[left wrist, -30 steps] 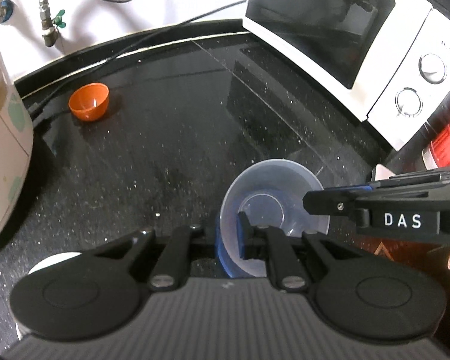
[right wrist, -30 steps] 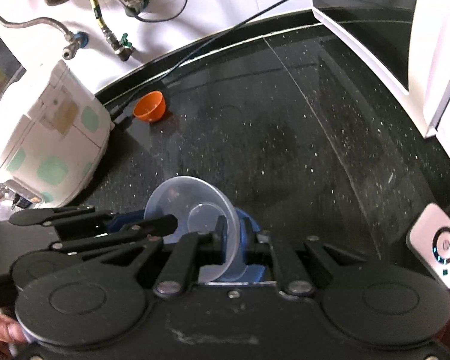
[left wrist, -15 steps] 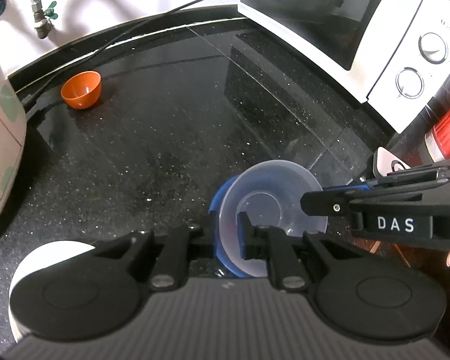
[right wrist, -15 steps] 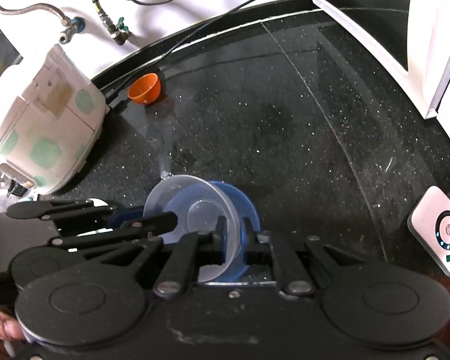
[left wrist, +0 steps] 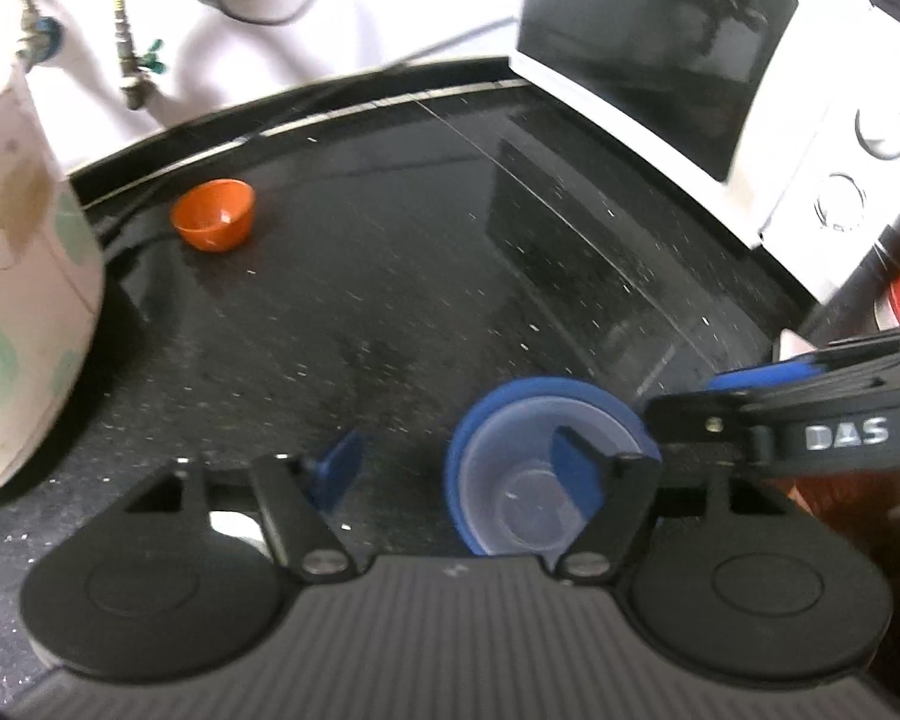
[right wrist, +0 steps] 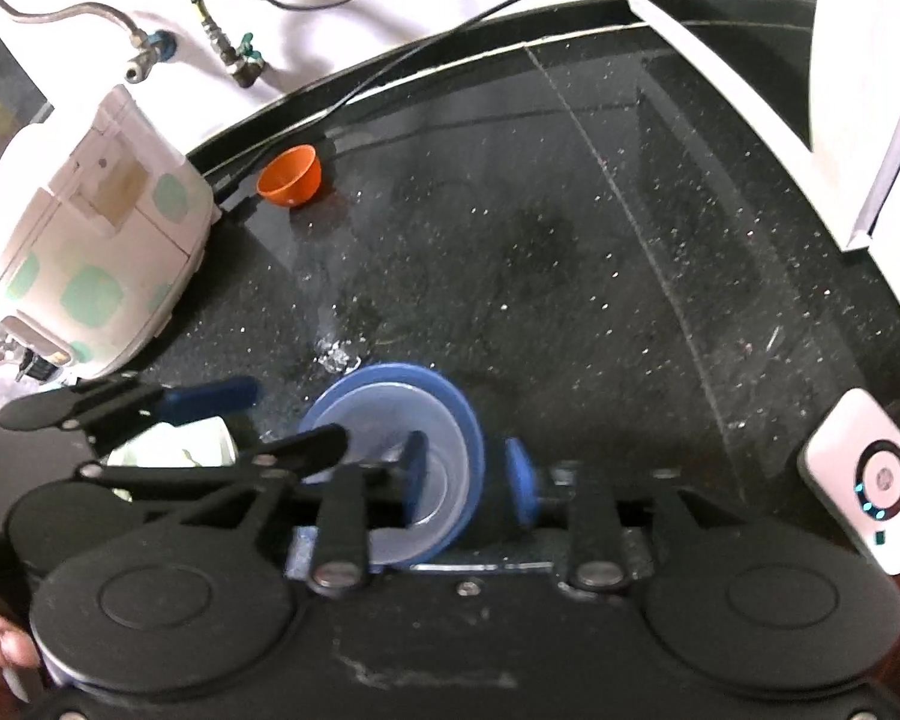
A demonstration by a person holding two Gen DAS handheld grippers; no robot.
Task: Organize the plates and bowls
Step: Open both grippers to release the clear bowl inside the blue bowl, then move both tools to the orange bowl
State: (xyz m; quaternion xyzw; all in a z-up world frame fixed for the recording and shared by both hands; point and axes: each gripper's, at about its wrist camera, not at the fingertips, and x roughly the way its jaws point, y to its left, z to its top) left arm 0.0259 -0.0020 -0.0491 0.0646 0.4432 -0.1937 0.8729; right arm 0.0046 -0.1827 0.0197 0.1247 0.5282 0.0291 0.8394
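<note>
- Clear bowl (left wrist: pixel 525 483) sits nested inside the blue bowl (left wrist: pixel 486 420) on the black counter (left wrist: pixel 390 300), both upright, at the near edge in front of the two grippers.
- Left gripper (left wrist: pixel 456 465): jaws have just been opening and now stand wide apart. Its right pad reaches over the clear bowl's inside; the left pad is well clear of both bowls, over bare counter. Nothing is gripped.
- Right gripper (right wrist: pixel 468 474): jaws have likewise just been opening, to a moderate gap. One pad sits inside the clear bowl, the other just outside the blue bowl's rim. The stacked rims lie between the pads; neither pad appears to press on them, so the stack is released.
- In the left view the right gripper enters from the right side, its tip at the blue bowl's rim.
- Orange bowl (right wrist: pixel 288 175) stands upright far back near the wall, beside the rice cooker (right wrist: pixel 84 246), well apart from the stack.
- Microwave (left wrist: pixel 720 78) occupies the right rear of the counter.
- A small white device (right wrist: pixel 870 480) lies at the right edge.
- A white item (right wrist: pixel 174 450) shows under the left gripper; it cannot be identified.
</note>
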